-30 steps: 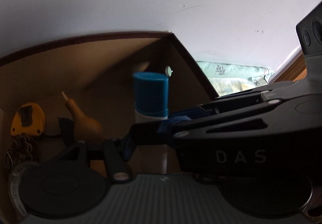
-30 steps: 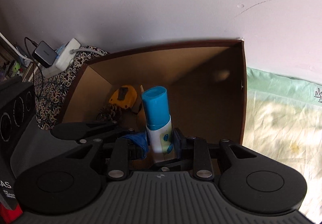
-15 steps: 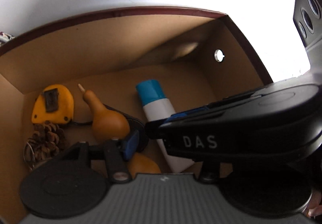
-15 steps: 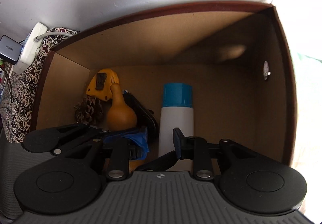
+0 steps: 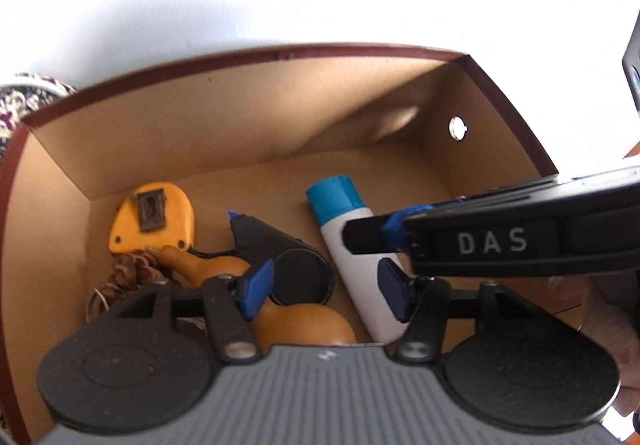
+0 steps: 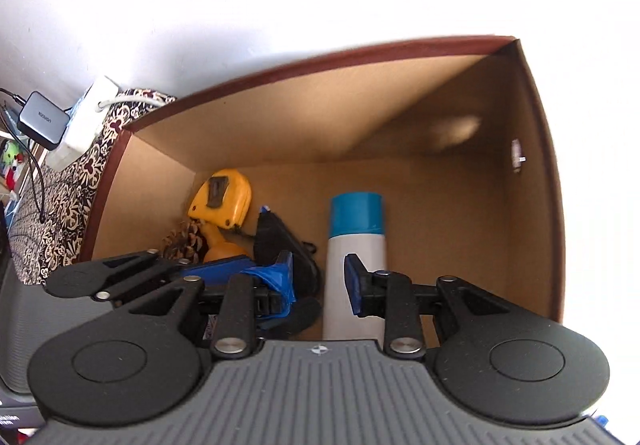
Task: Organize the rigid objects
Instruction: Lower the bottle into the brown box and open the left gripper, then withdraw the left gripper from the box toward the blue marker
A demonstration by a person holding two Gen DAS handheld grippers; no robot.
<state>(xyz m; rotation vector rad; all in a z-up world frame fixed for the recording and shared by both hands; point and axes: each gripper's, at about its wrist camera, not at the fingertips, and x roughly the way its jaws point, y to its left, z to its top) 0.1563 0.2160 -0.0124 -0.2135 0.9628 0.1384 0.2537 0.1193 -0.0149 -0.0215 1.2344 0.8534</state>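
Note:
A white bottle with a blue cap [image 6: 355, 245] lies on the floor of the brown cardboard box [image 6: 320, 113]; it also shows in the left wrist view [image 5: 352, 245]. My right gripper [image 6: 320, 281] is open above the bottle's lower part, its pads apart and off the bottle. My left gripper [image 5: 324, 287] is open and empty above the box. Beside the bottle lie a yellow tape measure [image 5: 154, 219], an orange gourd [image 5: 280, 309], a pine cone [image 5: 128, 273] and a black cone-shaped object [image 5: 280, 257].
The box [image 5: 240, 117] has tall walls and a dark red rim. To its left lies a patterned cloth [image 6: 60, 197] with a white power strip and a grey charger [image 6: 42, 119]. A white wall stands behind.
The bottle, held upright in my right gripper a second ago, has been lowered into the box, laid flat and released. Both grippers have tilted down over the box.

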